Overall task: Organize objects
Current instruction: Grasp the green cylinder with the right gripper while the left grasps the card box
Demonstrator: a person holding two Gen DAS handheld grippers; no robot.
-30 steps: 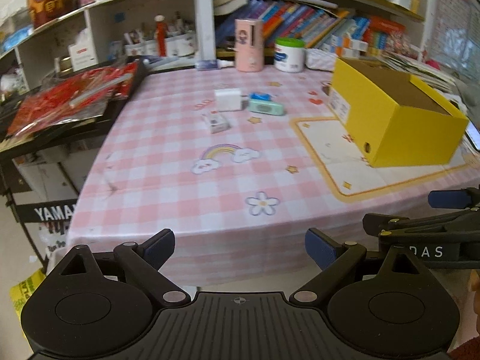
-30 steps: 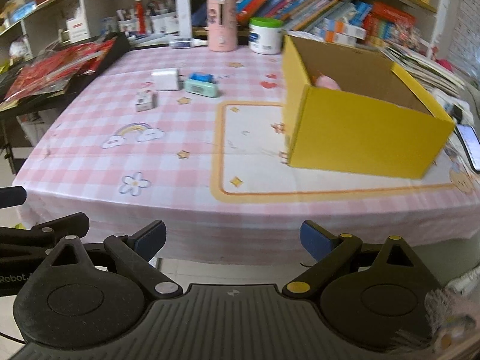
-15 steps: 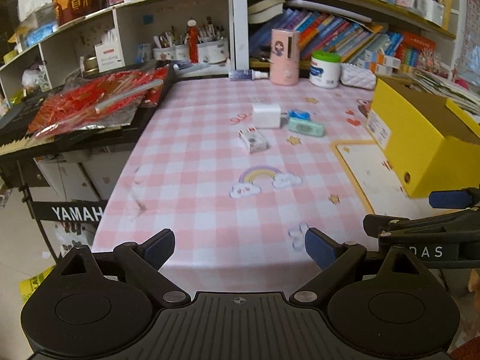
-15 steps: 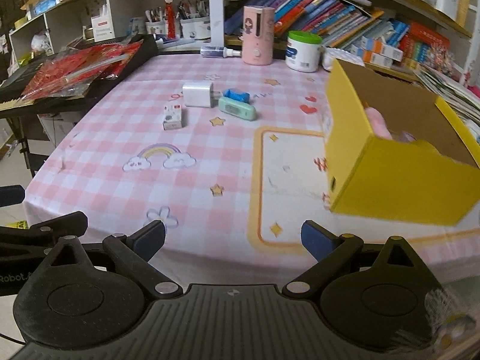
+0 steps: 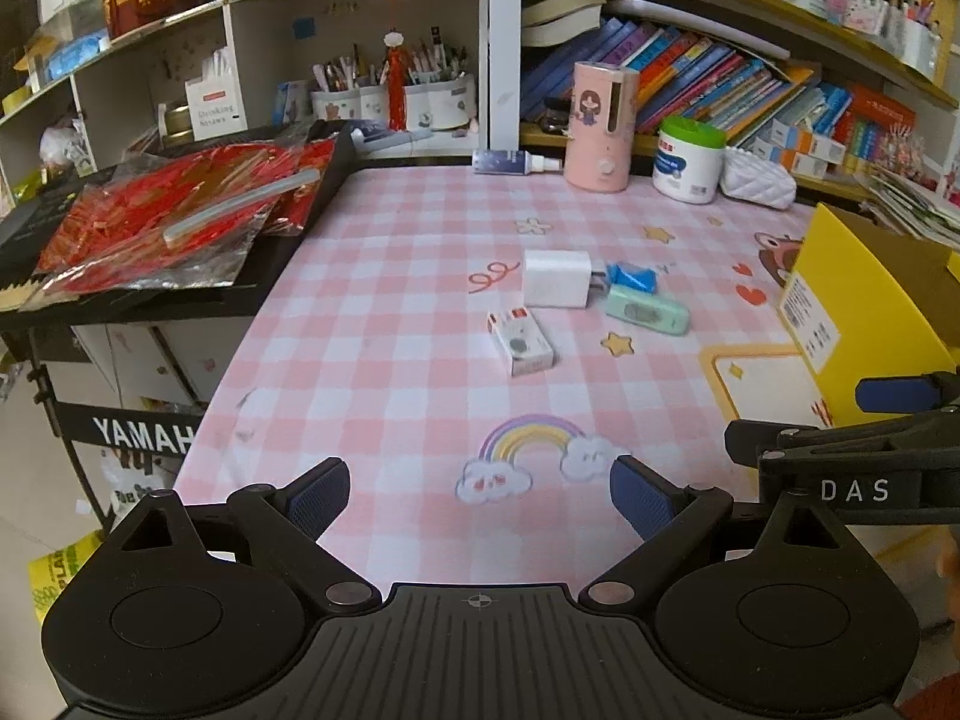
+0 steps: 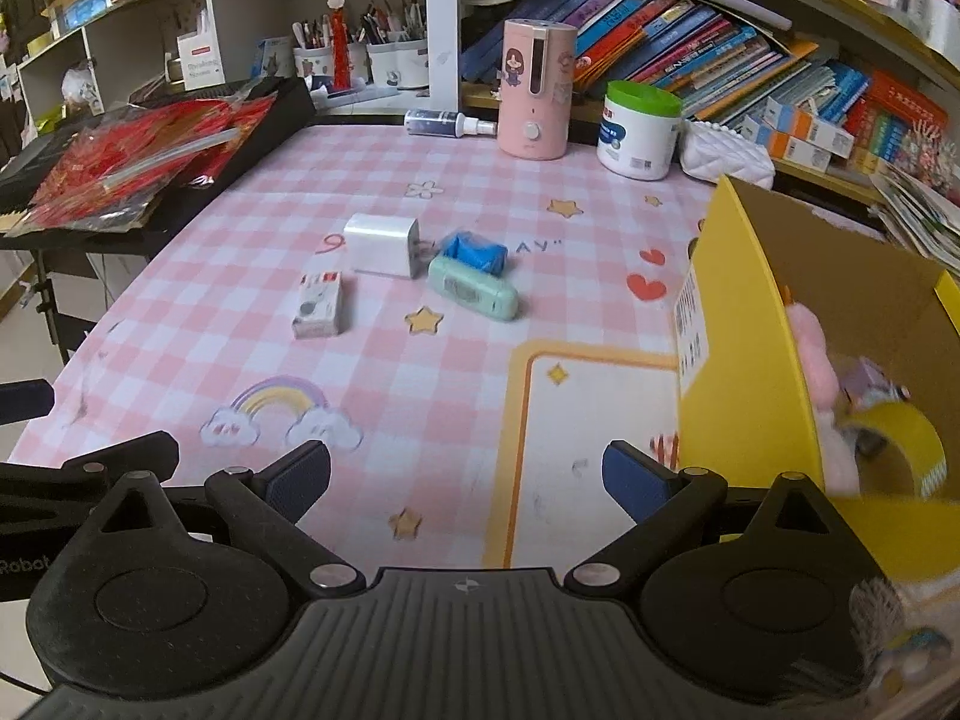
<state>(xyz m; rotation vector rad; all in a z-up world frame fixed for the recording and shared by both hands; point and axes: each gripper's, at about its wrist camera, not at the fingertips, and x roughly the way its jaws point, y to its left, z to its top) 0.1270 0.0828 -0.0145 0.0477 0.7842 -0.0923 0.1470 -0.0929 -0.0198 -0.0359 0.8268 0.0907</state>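
On the pink checked tablecloth point(image 5: 384, 372) lie a white charger block point(image 5: 555, 278) point(image 6: 381, 245), a small white box with a red end point(image 5: 521, 342) point(image 6: 318, 305), a mint green case point(image 5: 646, 311) point(image 6: 473, 288) and a blue wrapped piece point(image 5: 631, 277) point(image 6: 474, 251). A yellow cardboard box point(image 6: 744, 354) point(image 5: 864, 306) stands at the right and holds a pink plush point(image 6: 816, 360) and a yellow tape roll point(image 6: 900, 444). My left gripper point(image 5: 480, 495) and right gripper point(image 6: 465, 477) are both open and empty, over the near part of the table.
A pink cylinder point(image 5: 600, 126), a green-lidded white jar point(image 5: 687, 159), a spray bottle point(image 5: 516, 162) and a white pouch point(image 5: 757, 183) stand at the back edge before bookshelves. A black stand with red foil packs point(image 5: 174, 222) adjoins the table's left side.
Both grippers have moved forward over the table, closer to the small objects. The yellow box has slid toward the right edge of both views. Jaws stay open.
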